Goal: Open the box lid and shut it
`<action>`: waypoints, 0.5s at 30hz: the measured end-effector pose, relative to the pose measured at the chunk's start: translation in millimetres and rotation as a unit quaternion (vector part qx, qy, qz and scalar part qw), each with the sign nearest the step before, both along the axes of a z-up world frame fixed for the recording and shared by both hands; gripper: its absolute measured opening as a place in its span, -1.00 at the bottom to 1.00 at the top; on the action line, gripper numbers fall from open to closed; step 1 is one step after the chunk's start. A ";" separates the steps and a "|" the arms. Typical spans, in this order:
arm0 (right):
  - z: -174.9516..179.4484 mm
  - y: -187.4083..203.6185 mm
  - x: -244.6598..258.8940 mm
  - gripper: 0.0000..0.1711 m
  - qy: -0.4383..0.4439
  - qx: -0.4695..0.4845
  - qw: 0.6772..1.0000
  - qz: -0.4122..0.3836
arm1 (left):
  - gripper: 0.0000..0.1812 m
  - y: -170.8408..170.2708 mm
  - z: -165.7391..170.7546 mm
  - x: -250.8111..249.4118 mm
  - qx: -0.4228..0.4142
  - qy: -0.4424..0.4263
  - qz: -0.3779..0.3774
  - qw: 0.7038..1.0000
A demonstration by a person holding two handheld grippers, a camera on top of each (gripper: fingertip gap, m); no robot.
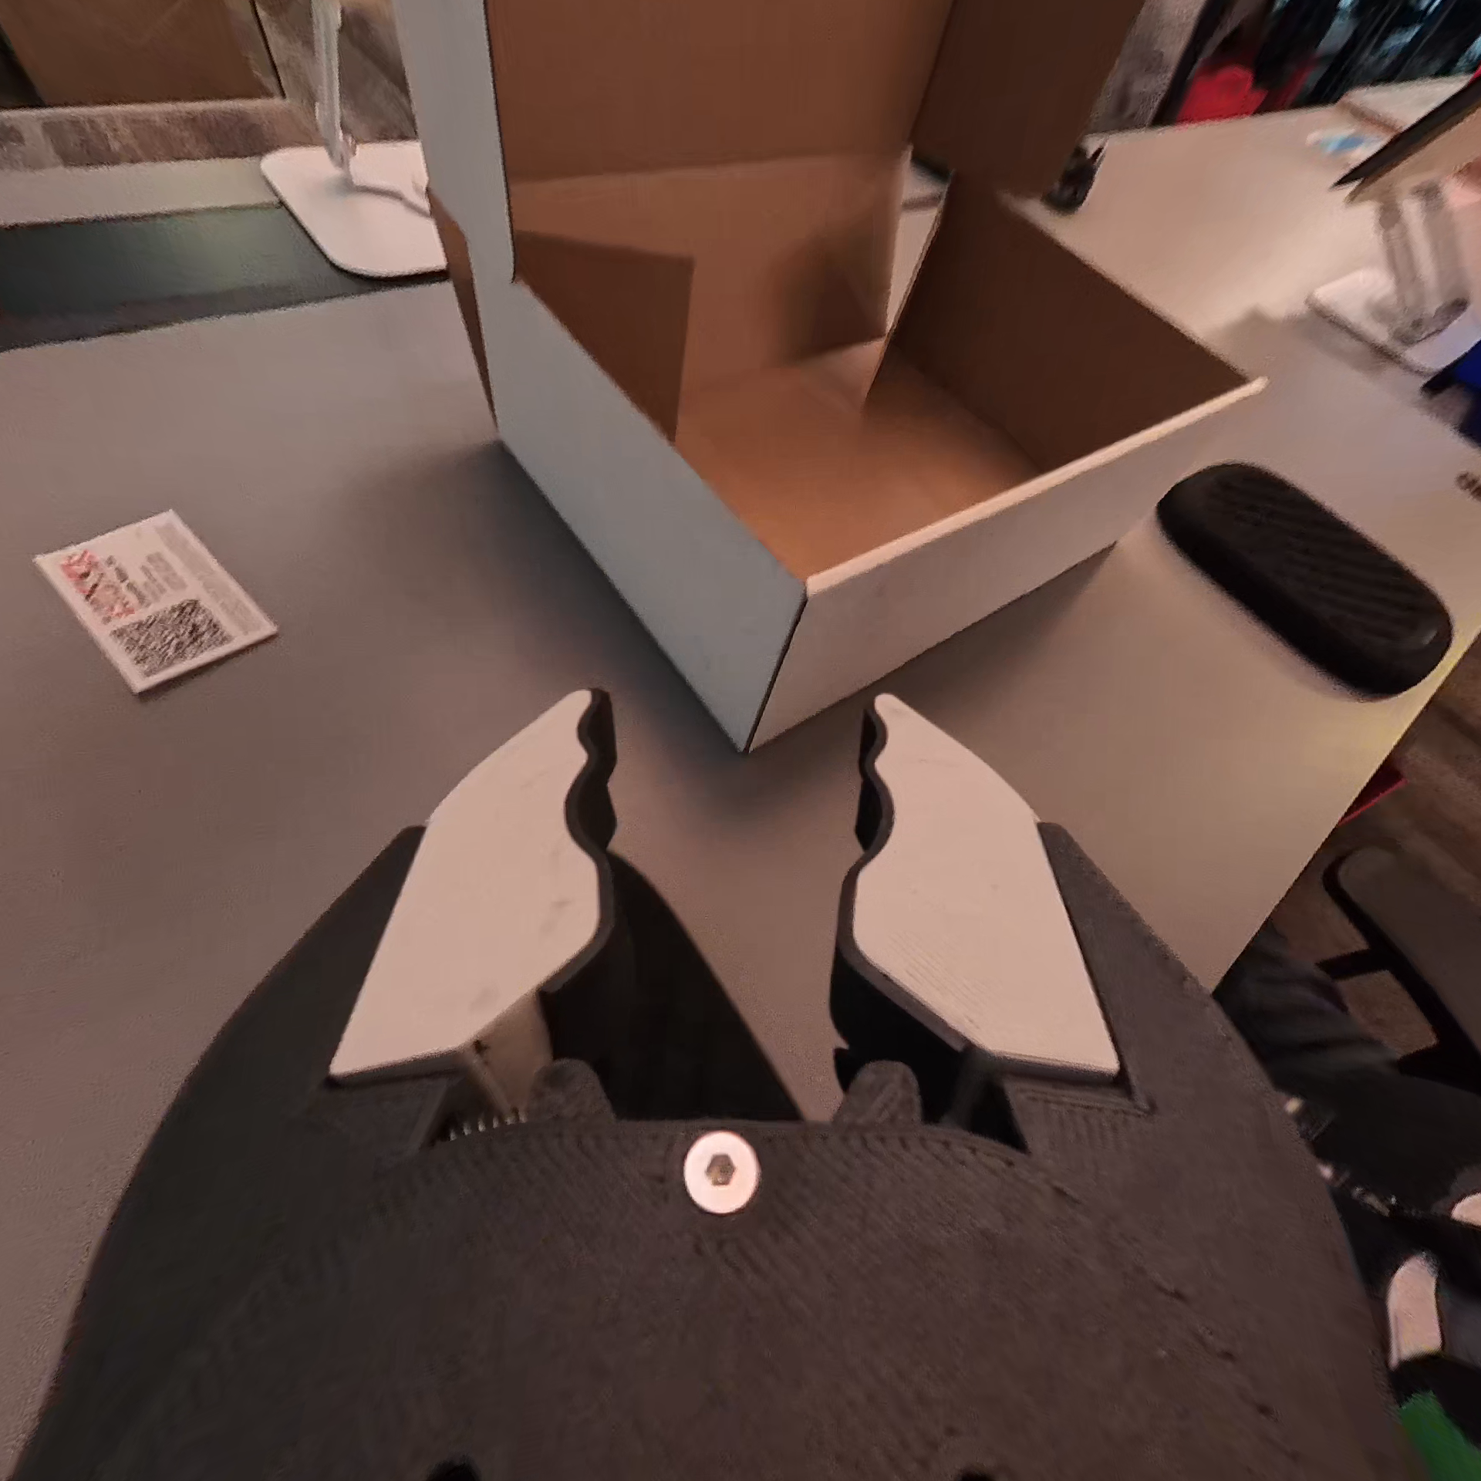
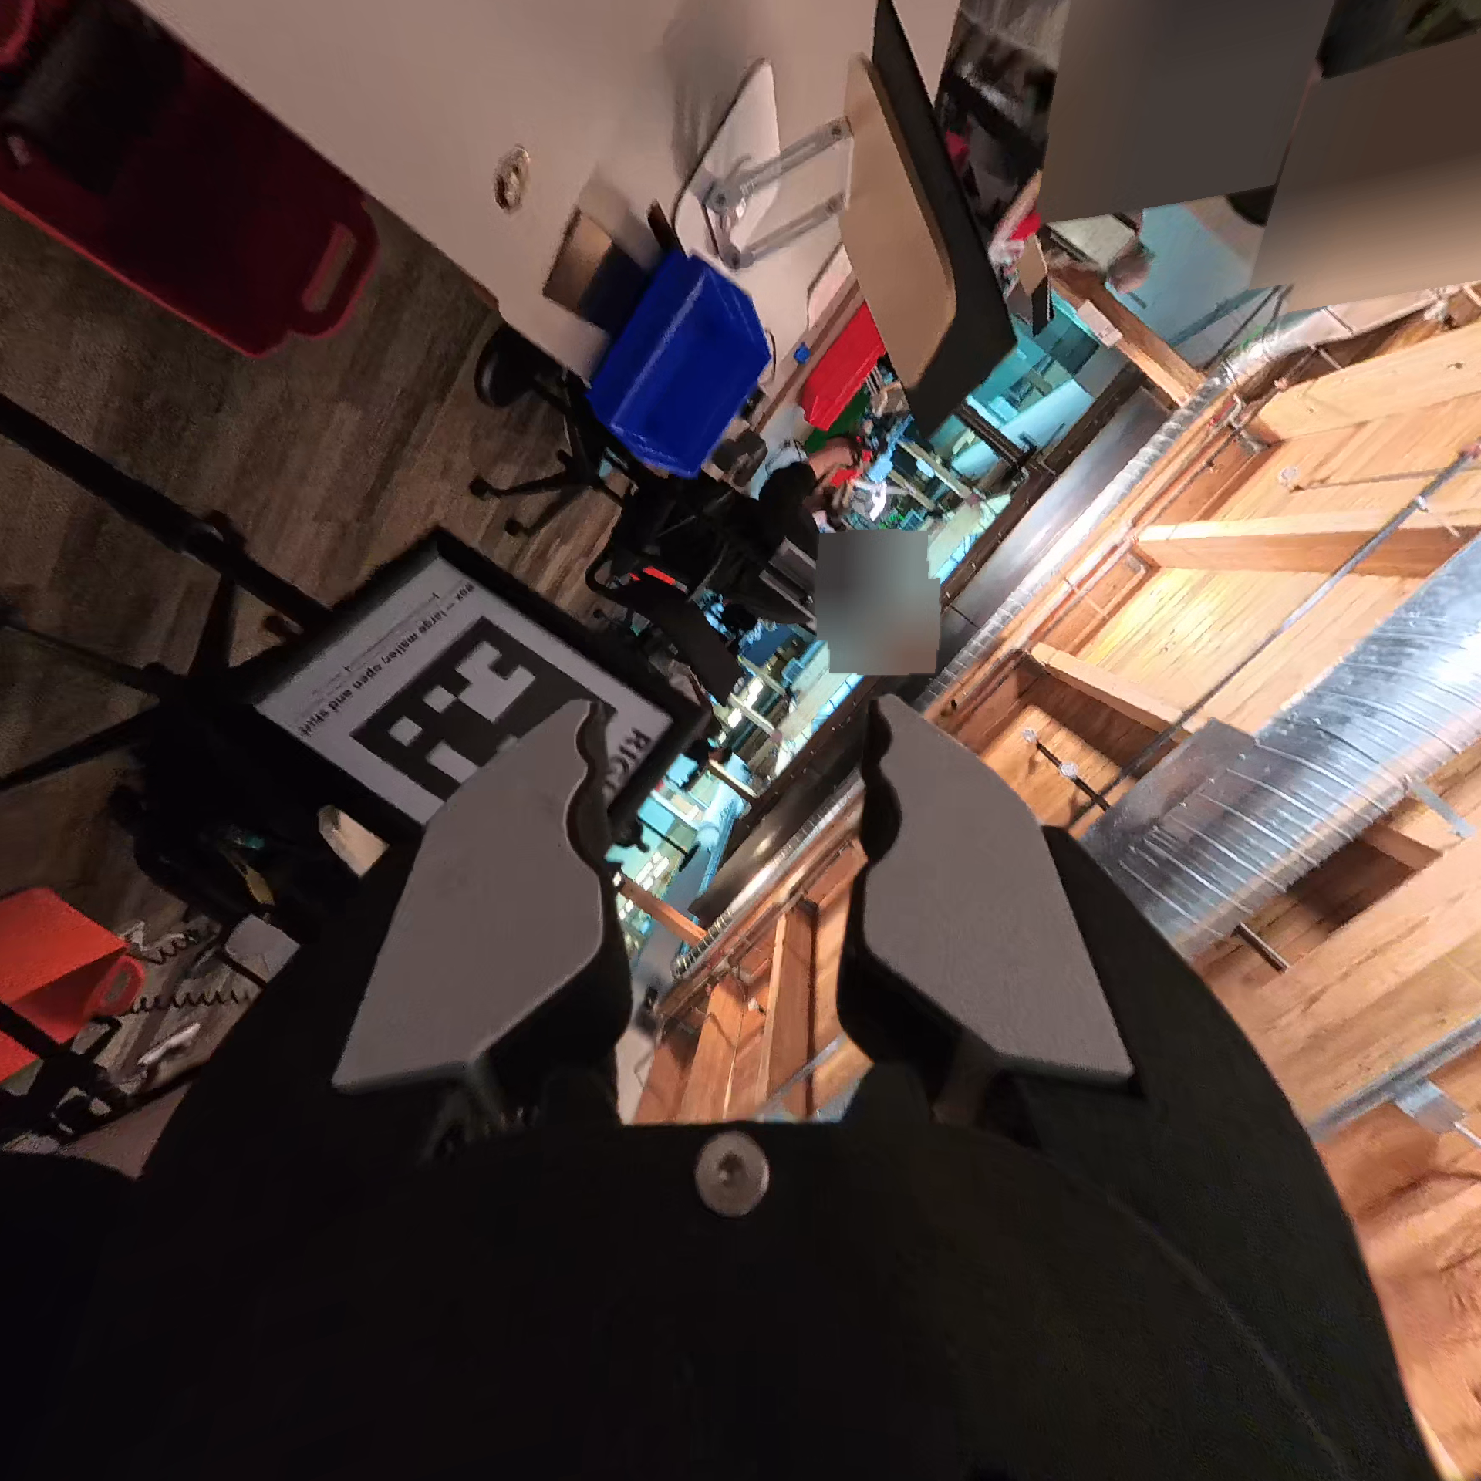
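A small printed card [image 1: 156, 601] lies at the left of the tabletop [image 1: 320, 449]. The white box [image 1: 946, 609] sits mid-table, a corner toward the left gripper [image 1: 736, 741], its long axis running away rightward, lid [image 1: 721, 88] upright at the back. Both the left gripper and the right gripper [image 2: 733, 749] are spread apart, empty. To shut it well, I'd push the lid's top edge forward, tucking the flaps inside.

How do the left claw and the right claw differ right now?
The left claw points down at the grey table, just short of the open box; the right claw points off into the room, tilted. Left looks brightly lit, right shadowed. Both are open and empty.
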State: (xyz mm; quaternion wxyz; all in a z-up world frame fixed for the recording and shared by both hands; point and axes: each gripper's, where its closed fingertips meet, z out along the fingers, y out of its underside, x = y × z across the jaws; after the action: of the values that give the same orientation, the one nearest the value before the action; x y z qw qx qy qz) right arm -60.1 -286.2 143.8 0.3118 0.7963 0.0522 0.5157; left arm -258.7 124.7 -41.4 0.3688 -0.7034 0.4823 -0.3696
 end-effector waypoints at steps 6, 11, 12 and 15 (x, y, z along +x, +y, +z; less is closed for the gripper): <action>-90.3 57.4 43.6 -0.27 0.172 0.190 0.964 0.068 | -0.27 -27.6 12.8 37.2 0.062 -0.047 -0.059 0.995; -165.8 169.5 43.1 -0.24 0.398 0.505 0.737 0.210 | -0.15 -18.6 -0.2 57.6 0.099 -0.029 -0.058 0.993; -173.2 187.7 44.0 -0.22 0.414 0.560 0.680 0.230 | -0.15 -14.9 -3.2 59.7 0.100 -0.025 -0.052 0.993; -189.9 221.8 57.7 -0.13 0.415 0.671 0.553 0.269 | -0.15 -13.5 -11.1 67.6 0.097 -0.021 -0.051 0.994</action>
State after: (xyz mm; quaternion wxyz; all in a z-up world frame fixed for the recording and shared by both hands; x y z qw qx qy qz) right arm -2.4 -64.4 -46.1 -0.5224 0.8491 0.0266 0.0739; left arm -191.1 111.2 -52.5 0.4256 -0.6309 0.5436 -0.3540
